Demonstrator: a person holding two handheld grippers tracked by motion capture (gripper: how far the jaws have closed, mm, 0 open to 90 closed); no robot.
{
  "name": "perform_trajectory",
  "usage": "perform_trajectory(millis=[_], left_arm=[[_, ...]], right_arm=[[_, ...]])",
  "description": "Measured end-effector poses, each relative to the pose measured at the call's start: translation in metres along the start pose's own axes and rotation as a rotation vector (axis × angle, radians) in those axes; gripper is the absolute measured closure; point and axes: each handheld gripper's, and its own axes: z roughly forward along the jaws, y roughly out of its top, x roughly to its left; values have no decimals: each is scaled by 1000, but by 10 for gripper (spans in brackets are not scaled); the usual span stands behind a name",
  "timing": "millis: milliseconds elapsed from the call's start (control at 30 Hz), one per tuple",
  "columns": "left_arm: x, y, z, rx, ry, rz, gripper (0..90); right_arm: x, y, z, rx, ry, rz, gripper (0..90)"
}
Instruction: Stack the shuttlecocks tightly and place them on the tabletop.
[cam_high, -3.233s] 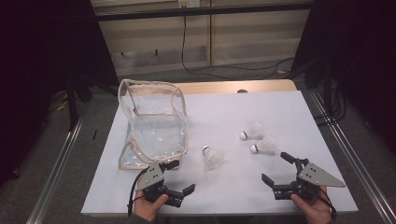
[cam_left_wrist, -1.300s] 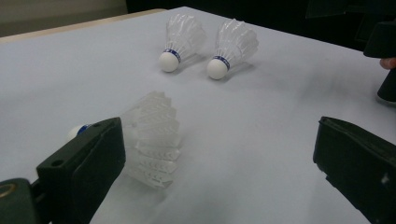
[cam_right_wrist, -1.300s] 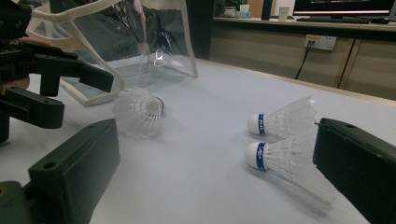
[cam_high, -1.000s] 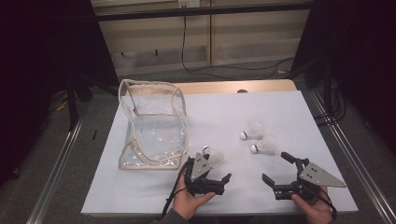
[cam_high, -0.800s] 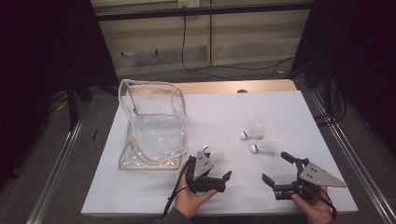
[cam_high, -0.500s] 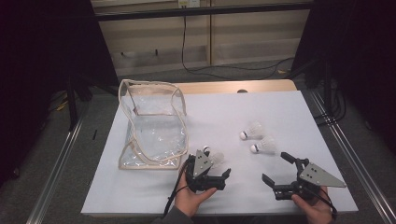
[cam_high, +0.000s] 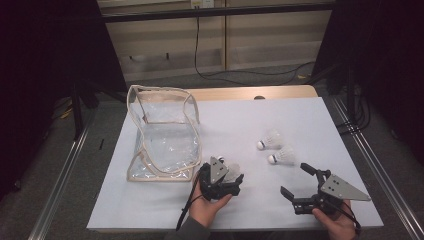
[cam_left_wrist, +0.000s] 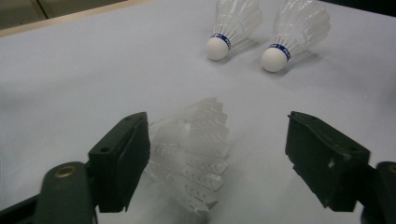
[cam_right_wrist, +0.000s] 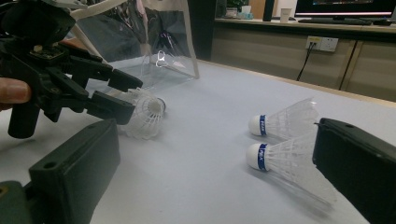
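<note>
With two shuttlecocks (cam_high: 272, 139) lying clear at right, the left gripper (cam_high: 229, 176) is closing, seemingly not yet clamped, around a shuttlecock (cam_left_wrist: 194, 154) lying flat, cork pointing toward the clear bag (cam_high: 162, 135).

1. A clear plastic zip pouch with cream trim (cam_high: 164, 137) stands open near the left edge of the white tabletop (cam_high: 240, 120).
2. Two white feather shuttlecocks with blue-banded cork tips (cam_high: 276, 149) lie side by side toward the right edge.

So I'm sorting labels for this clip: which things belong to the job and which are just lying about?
In the job:
- shuttlecock between the left hand-held gripper jaws, which have just been closing
- clear bag

Lying about:
- two other shuttlecocks
</note>
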Motion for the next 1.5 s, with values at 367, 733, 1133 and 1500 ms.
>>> perform_trajectory(millis=[367,733,1133,1500], left_arm=[[4,5,7,24,49,-7,393],[9,10,12,36,82,14,659],[7,24,11,60,169,-12,845],[4,31,19,56,151,-82,870]], right_arm=[[0,0,0,-2,-4,4,4],[-1,0,0,-2,-1,6,5],[0,0,0,-1,0,5,4],[0,0,0,0,3,2,5]])
